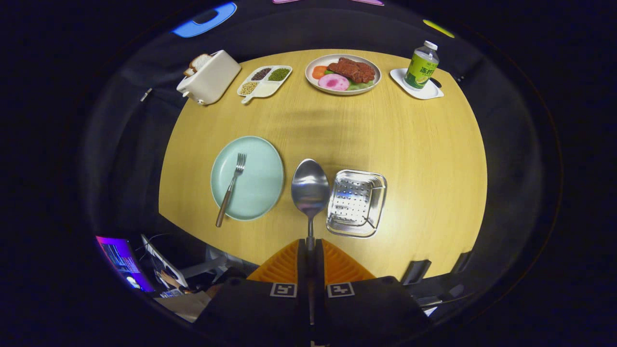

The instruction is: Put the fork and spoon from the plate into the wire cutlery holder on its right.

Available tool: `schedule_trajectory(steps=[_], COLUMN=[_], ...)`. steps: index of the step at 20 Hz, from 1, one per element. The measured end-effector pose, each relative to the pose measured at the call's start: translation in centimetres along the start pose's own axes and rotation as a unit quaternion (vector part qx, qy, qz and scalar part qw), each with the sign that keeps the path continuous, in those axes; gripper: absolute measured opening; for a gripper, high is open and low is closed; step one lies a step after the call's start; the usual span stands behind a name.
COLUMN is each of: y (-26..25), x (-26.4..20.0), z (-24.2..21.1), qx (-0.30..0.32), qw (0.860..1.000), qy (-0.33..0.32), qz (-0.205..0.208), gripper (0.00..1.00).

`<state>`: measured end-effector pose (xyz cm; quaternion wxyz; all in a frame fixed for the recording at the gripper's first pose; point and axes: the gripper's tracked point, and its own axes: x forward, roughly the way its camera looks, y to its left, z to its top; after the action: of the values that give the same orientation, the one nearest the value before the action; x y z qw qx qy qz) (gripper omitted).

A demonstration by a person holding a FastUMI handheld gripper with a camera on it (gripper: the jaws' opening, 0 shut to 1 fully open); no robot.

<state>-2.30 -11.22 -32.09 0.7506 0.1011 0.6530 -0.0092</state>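
My gripper (310, 248) is shut on the handle of a metal spoon (310, 188), whose bowl points forward, raised above the wooden table between the plate and the holder. A pale green plate (260, 193) lies to the left of the fingers with a fork (231, 187) on it, tines away from me and the wooden handle overhanging the near rim. The perforated metal cutlery holder (356, 203) stands just right of the spoon and looks empty.
At the far side of the round wooden table (414, 159) stand a white toaster (208, 77) with bread, a divided dish of beans (264, 80), a plate of food (343, 73) and a bottle (422, 65) on a white coaster. A laptop (123, 262) sits below the table's near left edge.
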Motion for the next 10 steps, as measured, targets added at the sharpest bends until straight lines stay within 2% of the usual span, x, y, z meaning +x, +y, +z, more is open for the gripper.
schedule_trajectory(steps=[5,10], y=[-5.0,-5.9], x=[1.6,4.4], z=[-1.2,-1.2], qx=[-0.036,-0.018], qw=[0.995,0.984], qy=[0.088,0.174], qz=[-0.029,-0.02], gripper=[0.08,0.08])
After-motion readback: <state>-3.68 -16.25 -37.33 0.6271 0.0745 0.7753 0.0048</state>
